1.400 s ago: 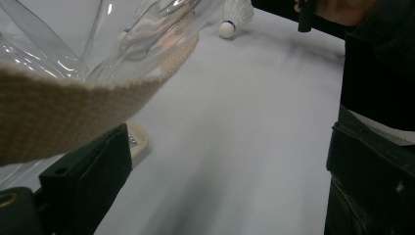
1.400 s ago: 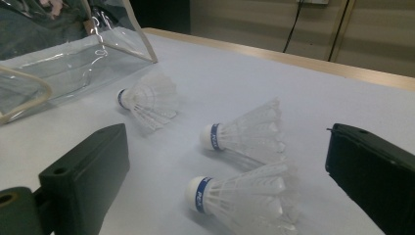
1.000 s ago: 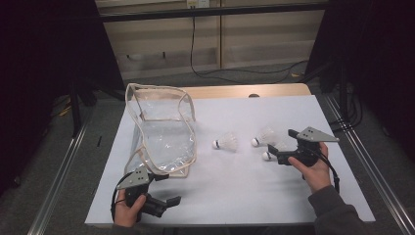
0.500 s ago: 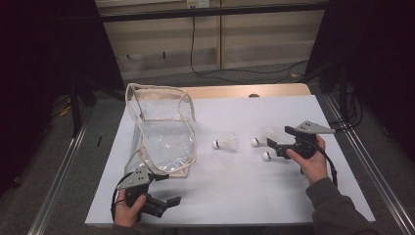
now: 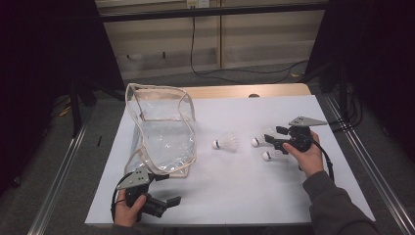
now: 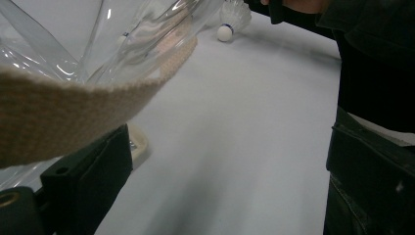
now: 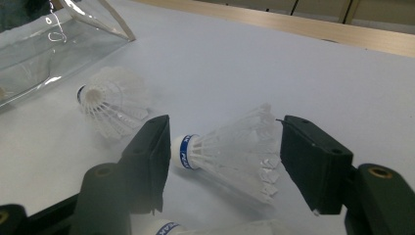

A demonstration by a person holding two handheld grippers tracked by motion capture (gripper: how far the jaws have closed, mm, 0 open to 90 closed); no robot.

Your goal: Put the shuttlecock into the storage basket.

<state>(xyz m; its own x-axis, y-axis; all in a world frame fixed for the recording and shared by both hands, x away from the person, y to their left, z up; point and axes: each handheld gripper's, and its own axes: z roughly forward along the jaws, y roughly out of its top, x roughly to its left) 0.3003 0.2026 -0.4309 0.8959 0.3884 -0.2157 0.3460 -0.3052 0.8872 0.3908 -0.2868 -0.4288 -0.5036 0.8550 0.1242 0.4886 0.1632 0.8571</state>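
Since a second ago the right tongs [image 7: 225, 147] have slid forward; their wide jaws now straddle a shuttlecock [image 7: 230, 147] lying on the surface [image 5: 235, 191], cork to one jaw, skirt to the other. Left tongs [image 5: 166, 201] idle, spread, beside the bag [image 5: 161, 132]

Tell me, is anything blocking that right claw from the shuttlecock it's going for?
Nothing visible. The right claw is open, with the shuttlecock lying on its side on the white table between the jaws. A second shuttlecock lies off to the side.
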